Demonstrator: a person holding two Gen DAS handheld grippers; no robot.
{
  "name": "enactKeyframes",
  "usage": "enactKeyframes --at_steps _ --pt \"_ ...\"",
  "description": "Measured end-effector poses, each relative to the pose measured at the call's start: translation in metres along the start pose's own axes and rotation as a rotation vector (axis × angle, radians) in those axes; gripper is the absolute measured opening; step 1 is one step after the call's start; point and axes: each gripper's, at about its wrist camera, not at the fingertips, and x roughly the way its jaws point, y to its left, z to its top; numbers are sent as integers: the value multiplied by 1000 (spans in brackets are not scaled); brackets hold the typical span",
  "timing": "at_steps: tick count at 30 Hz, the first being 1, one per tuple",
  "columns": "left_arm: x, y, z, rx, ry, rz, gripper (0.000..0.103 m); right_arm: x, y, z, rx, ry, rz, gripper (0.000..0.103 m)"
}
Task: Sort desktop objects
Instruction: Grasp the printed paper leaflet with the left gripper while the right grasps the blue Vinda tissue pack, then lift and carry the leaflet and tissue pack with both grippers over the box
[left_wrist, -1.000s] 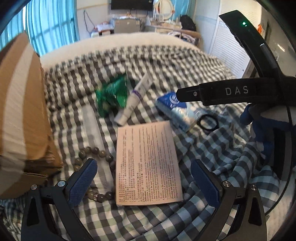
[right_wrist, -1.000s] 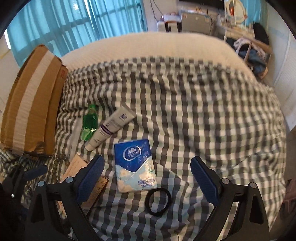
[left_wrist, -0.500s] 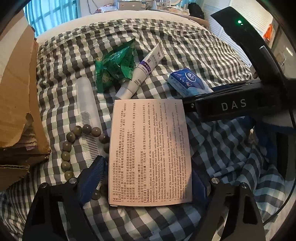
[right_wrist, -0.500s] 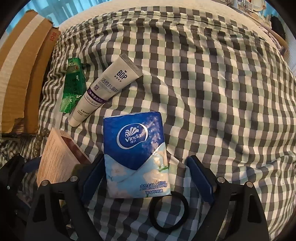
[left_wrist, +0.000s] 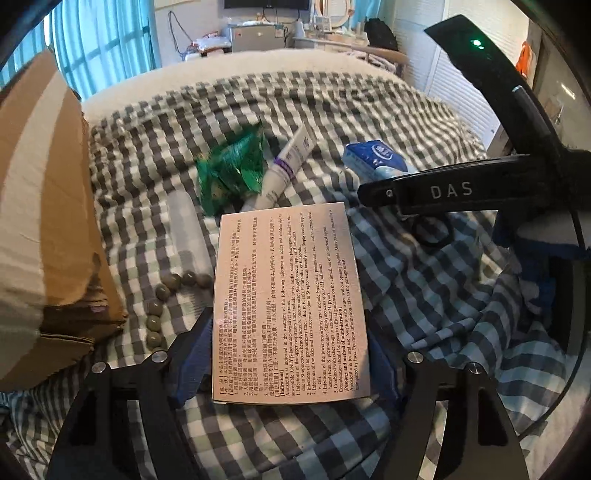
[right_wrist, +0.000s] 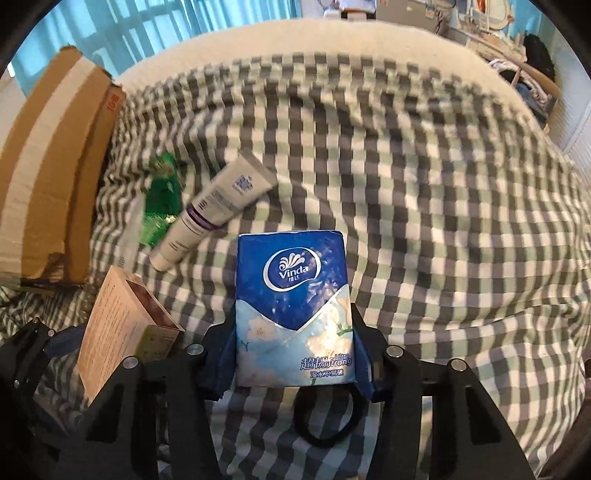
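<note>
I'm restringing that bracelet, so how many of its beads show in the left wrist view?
7 beads show: three in a row beside the medicine box's left edge, four curving down toward the left gripper's jaws. More probably lie hidden under the box.

On the bed, the cardboard box stands at the left edge. Right of it lie the foil packet, then the tube, touching. Nearer the cameras, the bead bracelet lies left of the medicine box, the tissue pack to its right, above the hair tie.
</note>
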Motion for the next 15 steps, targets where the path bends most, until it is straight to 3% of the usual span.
enactKeyframes --at_steps 7,15 --pt "-36 -1 3 28 -94 25 75 -49 -4 5 30 -149 -63 51" --pt "-88 -5 15 56 -225 64 75 -123 -12 3 129 -416 -18 51"
